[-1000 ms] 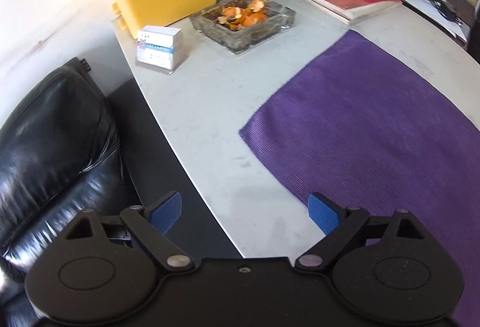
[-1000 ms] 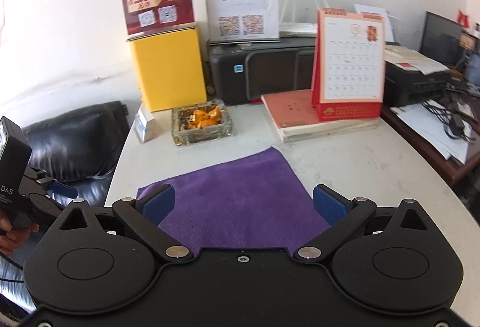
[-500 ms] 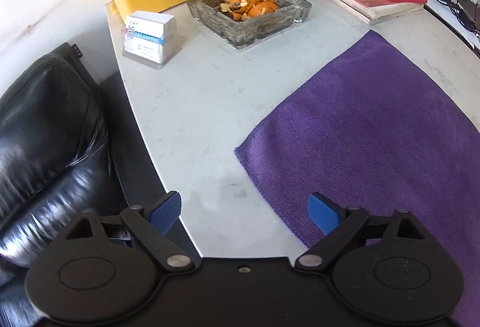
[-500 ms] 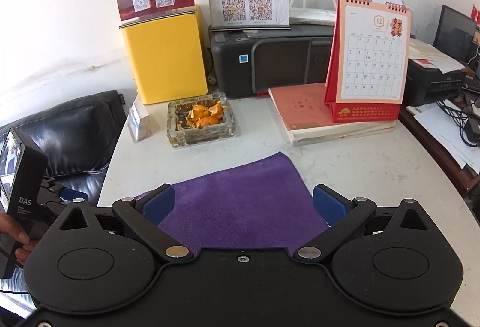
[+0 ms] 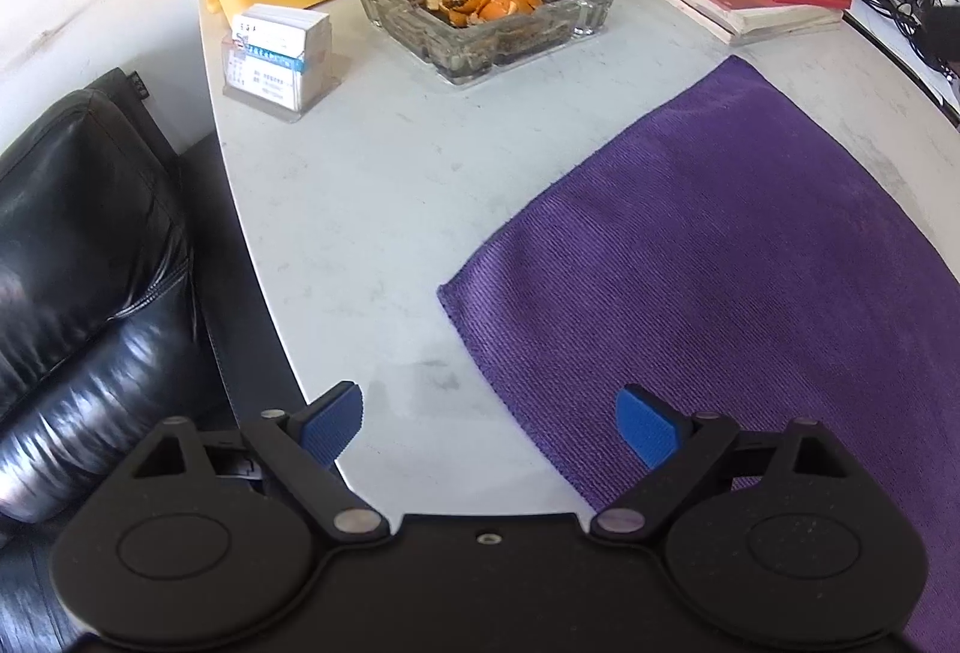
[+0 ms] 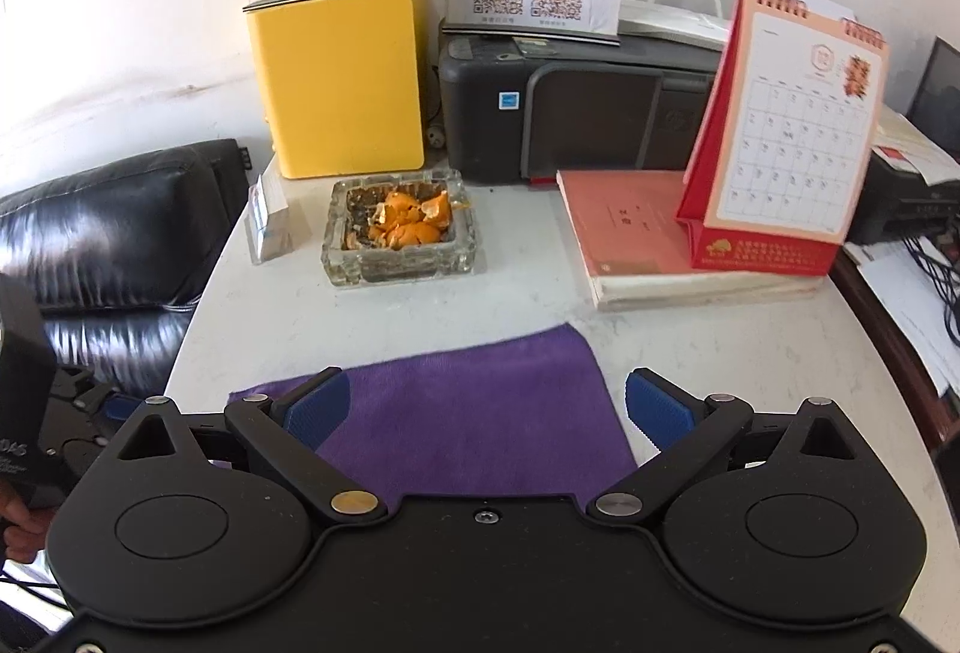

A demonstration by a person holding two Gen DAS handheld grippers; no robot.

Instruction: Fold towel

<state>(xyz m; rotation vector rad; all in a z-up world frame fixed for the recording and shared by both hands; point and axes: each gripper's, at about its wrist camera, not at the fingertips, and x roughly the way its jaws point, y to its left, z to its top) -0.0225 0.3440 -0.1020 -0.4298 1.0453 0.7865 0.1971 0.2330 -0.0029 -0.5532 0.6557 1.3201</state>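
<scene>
Left tongs (image 5: 489,428) and right tongs (image 6: 486,410), both spread wide, empty.

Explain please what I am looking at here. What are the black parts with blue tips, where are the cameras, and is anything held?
The black parts are two hand-held grippers, each with two blue-padded fingers; a person holds one in each hand. Each carries a camera that looks forward along its fingers, so you see one view per gripper. The left gripper is open over the table edge, near the towel's corner. The right gripper is open too, above the purple towel. Neither holds anything. The towel lies flat and unfolded on the white table. Behind it stand a glass ashtray with orange peel, a small card box, a yellow box, a printer, a desk calendar on books, and a black leather seat beside the table.
</scene>
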